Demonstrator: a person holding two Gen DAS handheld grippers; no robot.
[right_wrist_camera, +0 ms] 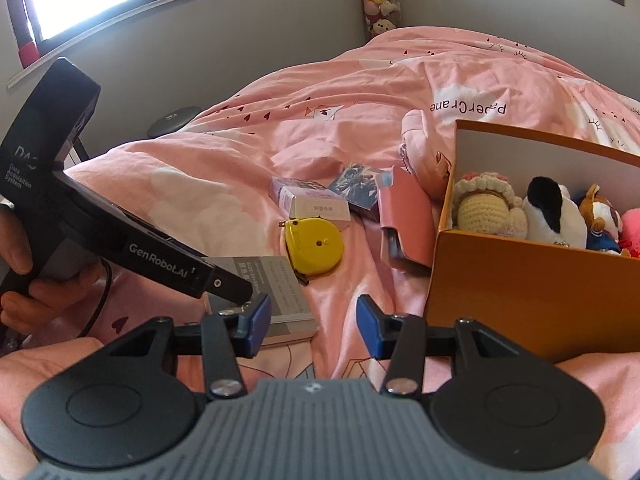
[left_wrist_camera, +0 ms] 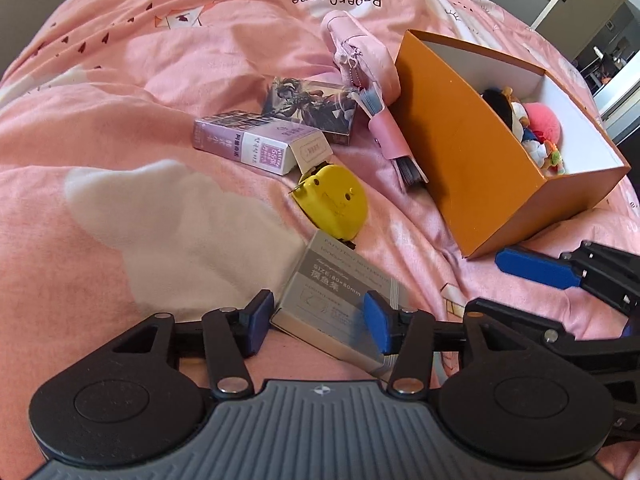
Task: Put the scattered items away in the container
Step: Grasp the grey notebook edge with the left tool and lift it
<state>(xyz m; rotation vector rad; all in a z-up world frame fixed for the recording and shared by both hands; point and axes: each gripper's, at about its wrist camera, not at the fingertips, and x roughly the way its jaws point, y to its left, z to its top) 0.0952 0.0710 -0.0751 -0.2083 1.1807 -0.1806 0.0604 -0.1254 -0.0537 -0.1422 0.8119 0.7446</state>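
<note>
My left gripper (left_wrist_camera: pixel 320 322) points down at a grey notepad (left_wrist_camera: pixel 336 300) that lies on the pink bedspread. Its blue pads stand on either side of the pad's near end without squeezing it, so the gripper is open. My right gripper (right_wrist_camera: pixel 314 322) hovers open over bare bedding, just right of the notepad (right_wrist_camera: pixel 280 296) and close to the orange box (right_wrist_camera: pixel 520 280). That box (left_wrist_camera: pixel 460 152) holds several plush toys (right_wrist_camera: pixel 556 216). Scattered beyond are a yellow tape measure (left_wrist_camera: pixel 332 200), a purple-and-white carton (left_wrist_camera: pixel 260 140), an illustrated card box (left_wrist_camera: pixel 312 104), a pink case (left_wrist_camera: pixel 390 136) and a pink pouch (left_wrist_camera: pixel 360 52).
A hand (right_wrist_camera: pixel 24 264) grips the left tool's black handle at the left edge. A blue finger (left_wrist_camera: pixel 532 269) of the right tool shows beside the box's near corner. A grey wall, a window and a round black stool (right_wrist_camera: pixel 172 120) lie beyond the bed.
</note>
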